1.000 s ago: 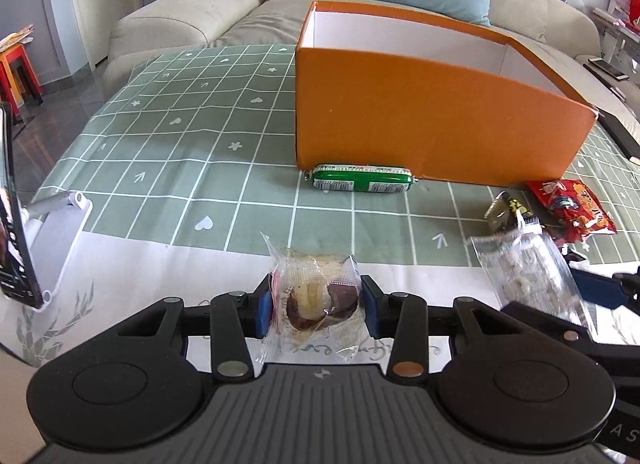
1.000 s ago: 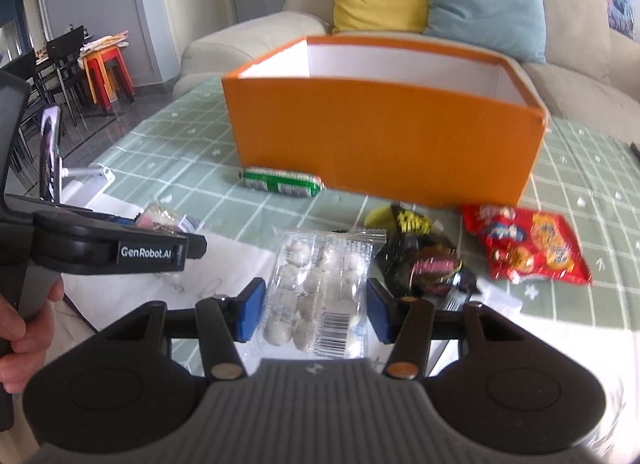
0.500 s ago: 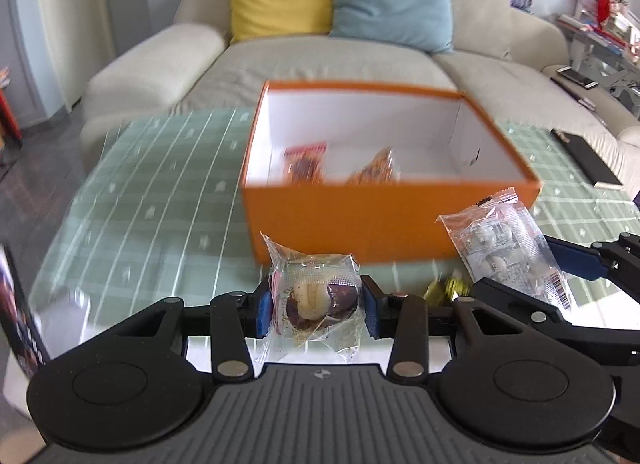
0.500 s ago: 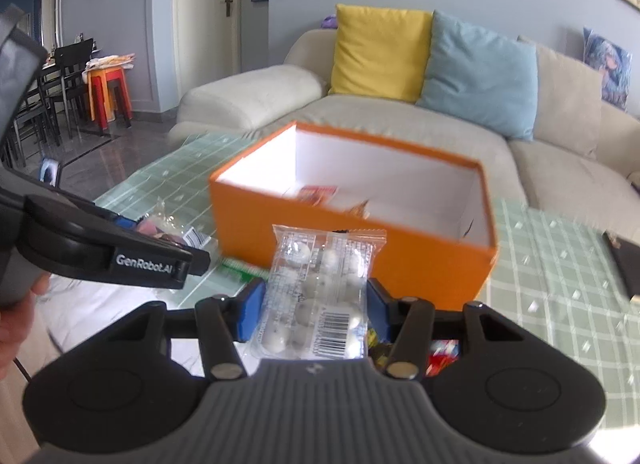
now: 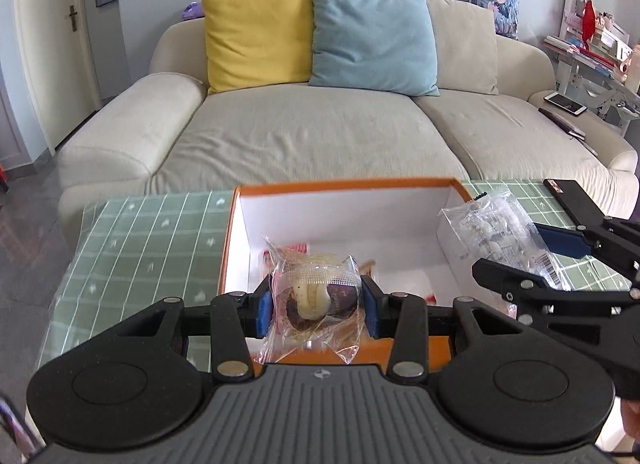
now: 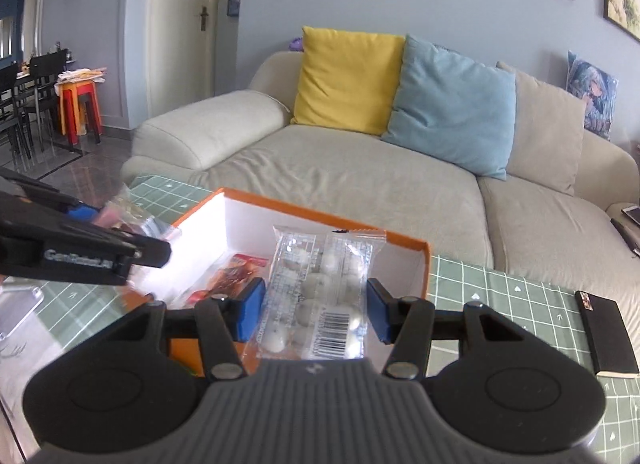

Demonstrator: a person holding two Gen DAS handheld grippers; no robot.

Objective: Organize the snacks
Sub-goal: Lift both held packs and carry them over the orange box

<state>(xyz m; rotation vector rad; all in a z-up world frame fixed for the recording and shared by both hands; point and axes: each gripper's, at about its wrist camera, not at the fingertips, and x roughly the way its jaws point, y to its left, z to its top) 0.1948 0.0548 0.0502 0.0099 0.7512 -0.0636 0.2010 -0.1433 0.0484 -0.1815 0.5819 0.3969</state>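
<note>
Orange cardboard box [image 5: 230, 248] on the green checked tablecloth [image 5: 132, 240], both tongs above it.
Left gripper [image 5: 316, 306] clamps a clear-wrapped pastry [image 5: 316, 296]; right gripper [image 6: 314, 306] clamps a clear packet of white candies [image 6: 320, 288].

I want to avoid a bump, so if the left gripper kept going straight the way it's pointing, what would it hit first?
Probably the far white inner wall of the orange box. The left gripper, shut on the wrapped pastry, sits over the open box, whose near edge is already under it. Depth is uncertain; it might clear the rim toward the sofa.
</note>
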